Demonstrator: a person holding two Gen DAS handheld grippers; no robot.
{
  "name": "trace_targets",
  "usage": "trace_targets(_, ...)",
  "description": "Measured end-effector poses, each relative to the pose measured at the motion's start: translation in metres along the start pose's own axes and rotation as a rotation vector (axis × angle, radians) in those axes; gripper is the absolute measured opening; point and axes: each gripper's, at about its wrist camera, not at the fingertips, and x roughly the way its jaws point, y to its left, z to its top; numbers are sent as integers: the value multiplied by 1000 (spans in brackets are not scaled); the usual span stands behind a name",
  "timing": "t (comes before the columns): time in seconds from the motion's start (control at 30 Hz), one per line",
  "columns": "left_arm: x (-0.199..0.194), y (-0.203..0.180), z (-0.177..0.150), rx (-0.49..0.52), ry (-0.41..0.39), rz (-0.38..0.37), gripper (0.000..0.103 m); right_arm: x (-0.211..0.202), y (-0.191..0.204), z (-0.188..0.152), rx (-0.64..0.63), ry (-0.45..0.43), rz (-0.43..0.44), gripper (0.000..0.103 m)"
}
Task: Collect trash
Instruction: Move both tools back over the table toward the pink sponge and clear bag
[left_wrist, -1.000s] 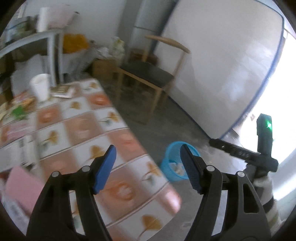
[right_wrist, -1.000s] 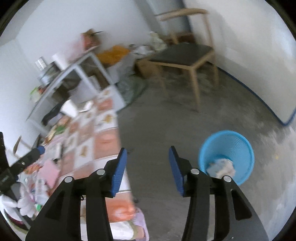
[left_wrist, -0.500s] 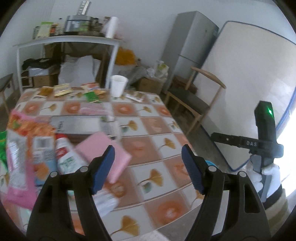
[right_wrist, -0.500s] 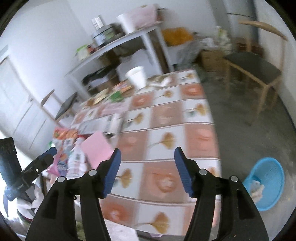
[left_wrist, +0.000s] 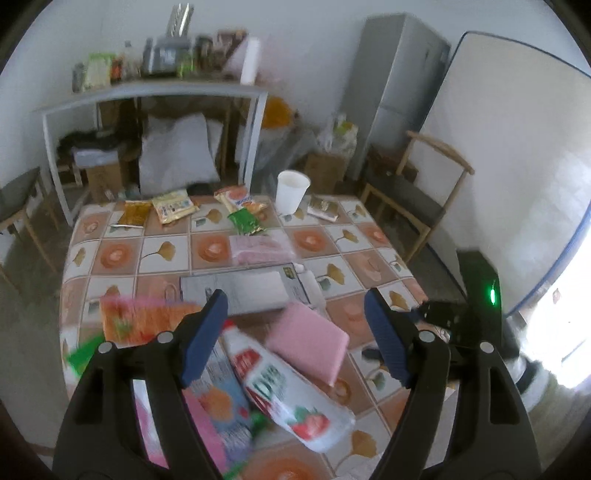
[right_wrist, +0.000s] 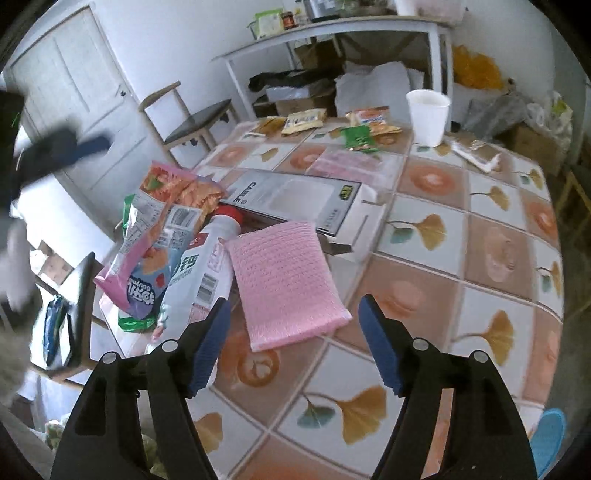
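A table (right_wrist: 491, 258) with a tiled leaf-pattern cloth carries the trash. A pink padded envelope (right_wrist: 284, 280) lies near its front, beside a white strawberry-label bottle (right_wrist: 195, 273) and a pink and orange snack bag (right_wrist: 159, 236). A grey cable box (right_wrist: 295, 199) lies behind them. Several wrappers (left_wrist: 173, 208) and a white paper cup (left_wrist: 291, 190) sit at the far edge. My left gripper (left_wrist: 295, 306) hovers open over the bottle (left_wrist: 288, 384) and envelope (left_wrist: 308, 341). My right gripper (right_wrist: 294, 310) hangs above the envelope's near end, its jaws opening with nothing between them.
A blue waste basket (right_wrist: 550, 439) shows on the floor at the table's right corner. Wooden chairs (left_wrist: 413, 199) stand around the table. A grey shelf table (left_wrist: 155, 96) with clutter, a fridge (left_wrist: 391, 85) and a propped mattress (left_wrist: 517, 147) line the walls.
Both views have swung from the floor and the blue basket up onto the table and its trash. The right gripper's jaws have spread wider. The left jaws look the same.
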Motion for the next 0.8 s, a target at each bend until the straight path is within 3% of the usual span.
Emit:
trace_targets(0.17, 90, 39, 63, -92, 249, -8, 72, 18, -1, 3, -18, 21, 38, 70)
trace_targets(0.23, 137, 58, 76, -165, 353, 4, 72, 20, -2, 4, -31, 25, 48, 70)
trace_targets(0.33, 191, 81, 82, -273, 444, 20, 72, 22, -3, 4, -44, 26, 54, 70)
trace_targets(0.57, 264, 99, 76, -322, 529, 58, 70, 26, -14, 7, -35, 18, 64, 70)
trace_targets(0.8, 295, 93, 70, -235, 562, 126, 50, 35, -18, 10, -30, 16, 74, 70)
